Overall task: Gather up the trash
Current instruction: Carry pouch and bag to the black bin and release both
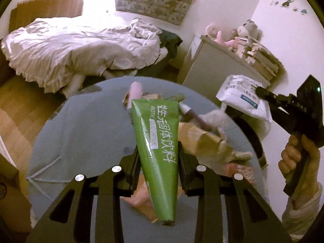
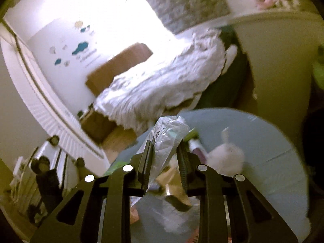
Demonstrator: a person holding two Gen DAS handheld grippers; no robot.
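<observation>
A long green carton [image 1: 158,141] with white lettering sticks up between the fingers of my left gripper [image 1: 159,159], which is shut on it above the round grey-blue table [image 1: 81,131]. My right gripper [image 2: 165,148] is shut on a crinkled white plastic packet [image 2: 168,139]. In the left wrist view that packet [image 1: 241,99] hangs from the right gripper [image 1: 261,91] at the table's right edge, with a hand [image 1: 297,158] around the handle. More litter lies on the table: a brown paper bag [image 1: 200,137], a white fluffy wad [image 1: 214,117] and a pink piece [image 1: 135,91].
An unmade bed with white bedding [image 1: 81,48] stands beyond the table, a brown headboard [image 1: 46,8] behind it. A grey cabinet [image 1: 218,64] with plush toys [image 1: 239,36] on top is at the back right. Wooden floor [image 1: 18,117] shows to the left.
</observation>
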